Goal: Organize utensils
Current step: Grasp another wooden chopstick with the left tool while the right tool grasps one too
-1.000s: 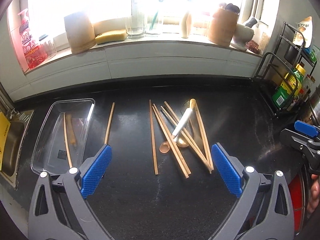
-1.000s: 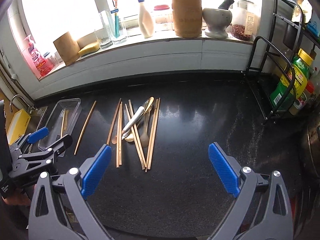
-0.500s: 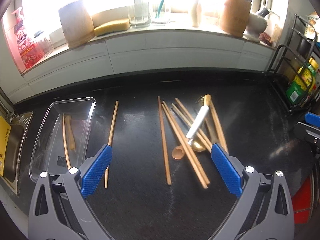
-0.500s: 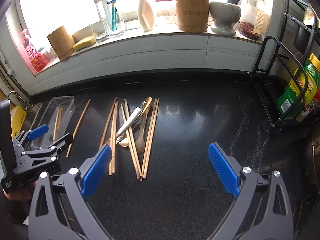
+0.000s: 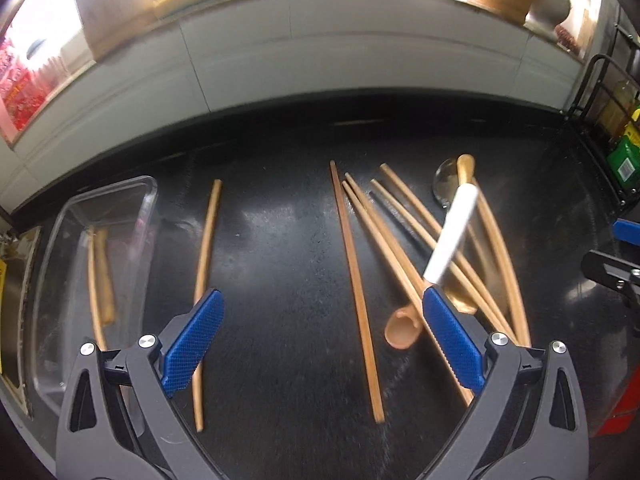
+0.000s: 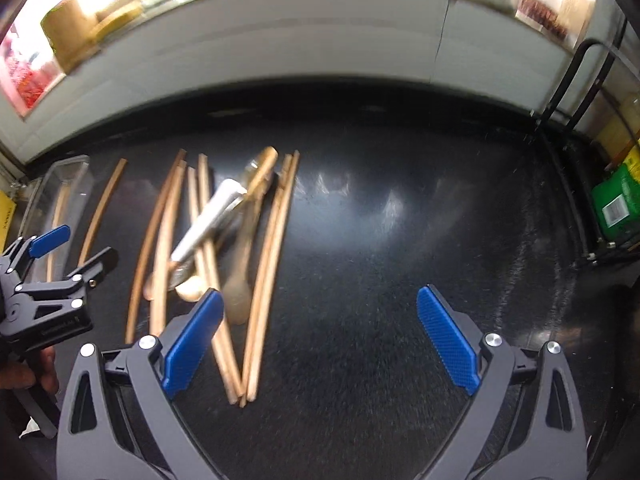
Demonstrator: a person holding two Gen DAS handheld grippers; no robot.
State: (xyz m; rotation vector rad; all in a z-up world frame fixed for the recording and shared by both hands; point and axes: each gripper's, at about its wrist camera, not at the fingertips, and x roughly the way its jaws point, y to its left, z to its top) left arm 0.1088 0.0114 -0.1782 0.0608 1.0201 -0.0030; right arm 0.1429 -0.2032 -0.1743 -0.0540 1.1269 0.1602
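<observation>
A pile of wooden chopsticks (image 5: 362, 280) lies on the black counter with a white-handled utensil (image 5: 450, 236) and a small wooden spoon (image 5: 402, 330) across it. A lone chopstick (image 5: 206, 264) lies left of the pile. A clear plastic tray (image 5: 52, 280) at the left holds a chopstick and a wooden utensil. My left gripper (image 5: 320, 344) is open and empty above the lone chopstick and the pile. My right gripper (image 6: 318, 344) is open and empty, its left finger over the pile (image 6: 240, 264). The left gripper also shows in the right wrist view (image 6: 52, 280).
A white tiled ledge (image 5: 320, 48) with wooden holders and bottles runs along the back. A black wire rack (image 6: 580, 140) with a green bottle (image 6: 618, 204) stands at the right. A sink edge (image 5: 16, 304) lies left of the tray.
Both grippers have dropped lower and closer to the counter, so the utensils look bigger. The left gripper has shifted toward the lone chopstick. Nothing was picked up.
</observation>
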